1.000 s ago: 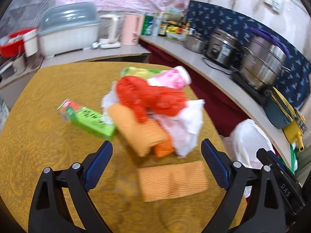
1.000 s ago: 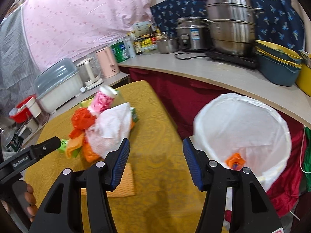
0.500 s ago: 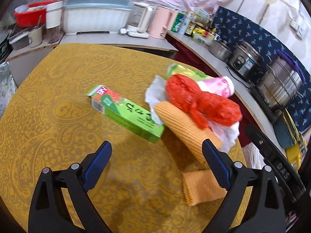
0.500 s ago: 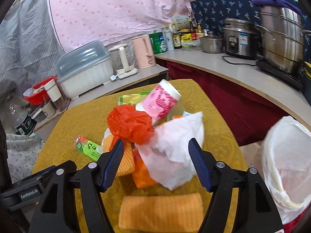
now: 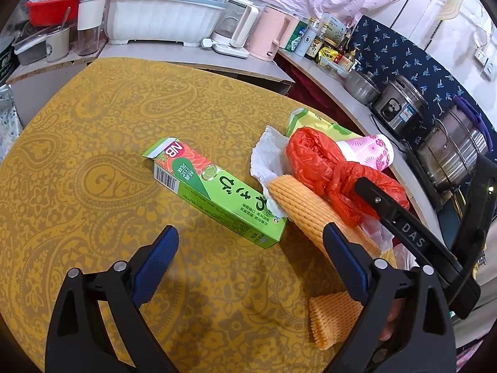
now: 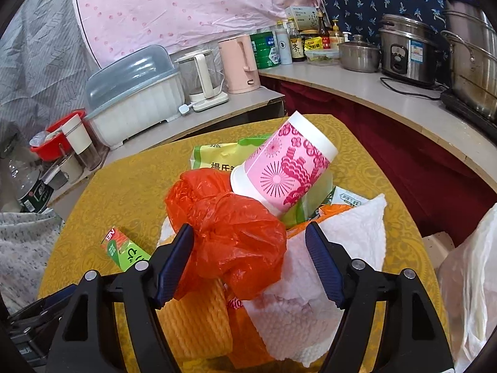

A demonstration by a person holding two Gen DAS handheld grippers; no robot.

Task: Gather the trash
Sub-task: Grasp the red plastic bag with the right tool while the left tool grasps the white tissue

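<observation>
A trash pile lies on the yellow patterned table (image 5: 93,155): a red plastic bag (image 6: 230,227), a pink paper cup (image 6: 285,171), white paper towel (image 6: 310,304), an orange foam net (image 6: 195,317) and a green packet (image 6: 217,155). My right gripper (image 6: 248,230) is over the pile, its jaws opening, with the red bag (image 5: 320,168) between them but not pinched. A green box (image 5: 217,189) lies left of the pile. My left gripper (image 5: 248,233) stands open just short of the box's near end, holding nothing. A small orange foam piece (image 5: 334,317) lies by its right finger.
A white trash bag (image 6: 472,279) hangs off the table's right edge. Behind the table, a counter holds a dish box (image 5: 164,15), a pink kettle (image 6: 240,62), bottles, a rice cooker (image 6: 403,49) and steel pots. A red basin (image 5: 49,9) sits far left.
My right gripper swung from the white trash bag to the pile, and its jaws widened around the red bag. My left gripper swung left, toward the green box.
</observation>
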